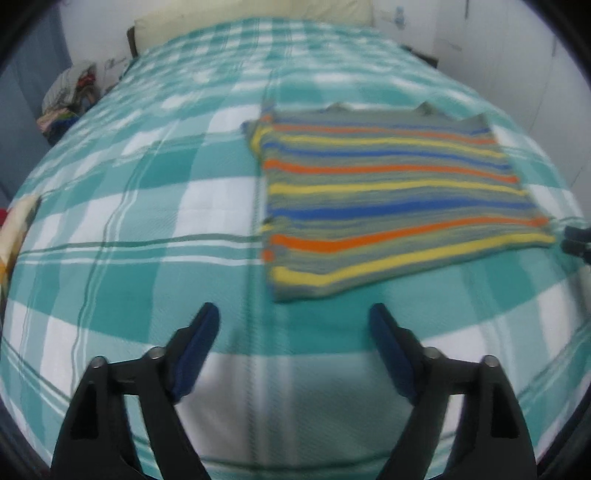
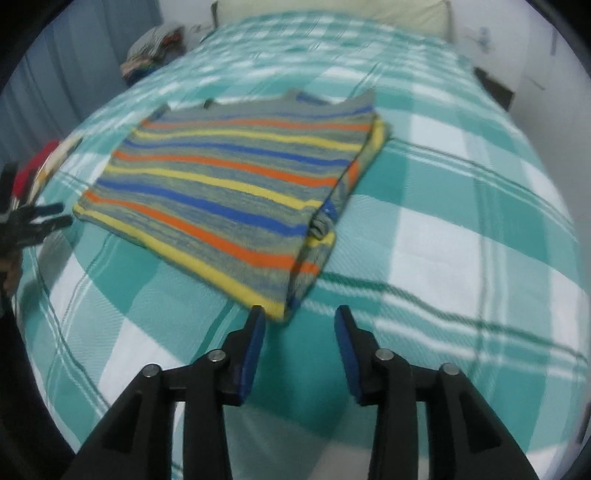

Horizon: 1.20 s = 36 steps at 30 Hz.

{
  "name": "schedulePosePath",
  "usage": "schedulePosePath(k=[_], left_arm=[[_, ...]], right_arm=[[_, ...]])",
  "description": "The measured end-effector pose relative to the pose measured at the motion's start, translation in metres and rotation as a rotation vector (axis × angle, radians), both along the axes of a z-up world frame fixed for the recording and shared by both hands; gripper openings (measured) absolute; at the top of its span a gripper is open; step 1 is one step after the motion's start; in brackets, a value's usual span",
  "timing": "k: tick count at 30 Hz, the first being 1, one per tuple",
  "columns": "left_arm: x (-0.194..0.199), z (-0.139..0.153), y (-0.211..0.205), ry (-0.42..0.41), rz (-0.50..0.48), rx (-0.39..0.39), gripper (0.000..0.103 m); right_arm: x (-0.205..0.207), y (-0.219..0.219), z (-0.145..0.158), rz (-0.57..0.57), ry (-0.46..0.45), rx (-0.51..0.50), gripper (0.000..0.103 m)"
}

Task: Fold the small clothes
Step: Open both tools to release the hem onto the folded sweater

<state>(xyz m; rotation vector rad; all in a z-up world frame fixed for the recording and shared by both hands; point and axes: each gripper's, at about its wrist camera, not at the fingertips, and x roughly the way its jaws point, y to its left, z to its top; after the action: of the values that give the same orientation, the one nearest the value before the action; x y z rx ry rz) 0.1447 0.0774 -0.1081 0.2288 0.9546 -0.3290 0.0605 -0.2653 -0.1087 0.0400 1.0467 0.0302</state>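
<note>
A small striped shirt (image 1: 391,192), grey with orange, yellow and blue bands, lies flat on the bed with its sides folded in; it also shows in the right wrist view (image 2: 236,188). My left gripper (image 1: 295,314) is open and empty, hovering just short of the shirt's near left corner. My right gripper (image 2: 300,314) is open and empty, its left fingertip (image 2: 256,314) next to the shirt's near right corner. The right gripper's tips show at the far right of the left wrist view (image 1: 576,240), and the left gripper shows at the left of the right wrist view (image 2: 40,218).
The bed carries a teal and white checked cover (image 1: 147,229). A pillow (image 1: 251,18) lies at the head. A pile of clothes (image 1: 70,92) sits beside the bed at the far left. More clothes (image 2: 44,162) lie on the bed's left edge.
</note>
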Motion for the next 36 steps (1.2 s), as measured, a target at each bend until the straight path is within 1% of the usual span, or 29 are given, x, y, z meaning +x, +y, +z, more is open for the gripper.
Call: schedulePosePath(k=[2,4,7,11,14,17,22,25,36], left_arm=[[-0.016,0.006,-0.013,-0.027,-0.021,-0.017,0.09],[-0.029,0.007,-0.029,-0.047,-0.042,-0.032,0.092],[-0.044,0.0,-0.05,-0.071,-0.068,-0.036,0.094],[-0.054,-0.014,-0.076,-0.084,-0.079,-0.015,0.094],[-0.057,-0.027,-0.088,-0.097,-0.092,0.04,0.094],[-0.06,-0.033,-0.09,-0.117,-0.088,0.057,0.097],[-0.056,-0.042,-0.085,-0.1,-0.067,0.035,0.101],[-0.055,-0.043,-0.084,-0.095,-0.064,0.025,0.102],[-0.057,-0.045,-0.085,-0.099,-0.062,0.031,0.103]], right_arm=[[-0.01,0.006,0.006,-0.027,-0.042,-0.021,0.055],[-0.016,0.014,0.012,-0.034,-0.068,-0.06,0.055],[-0.018,0.024,0.022,-0.018,-0.109,-0.094,0.055],[-0.023,0.024,0.032,-0.026,-0.153,-0.115,0.056],[-0.024,0.025,0.035,-0.03,-0.171,-0.129,0.056],[-0.027,0.024,0.037,-0.031,-0.183,-0.143,0.056],[-0.03,0.022,0.038,-0.038,-0.195,-0.162,0.056],[-0.03,0.021,0.04,-0.041,-0.203,-0.17,0.056],[-0.031,0.021,0.039,-0.038,-0.203,-0.191,0.056]])
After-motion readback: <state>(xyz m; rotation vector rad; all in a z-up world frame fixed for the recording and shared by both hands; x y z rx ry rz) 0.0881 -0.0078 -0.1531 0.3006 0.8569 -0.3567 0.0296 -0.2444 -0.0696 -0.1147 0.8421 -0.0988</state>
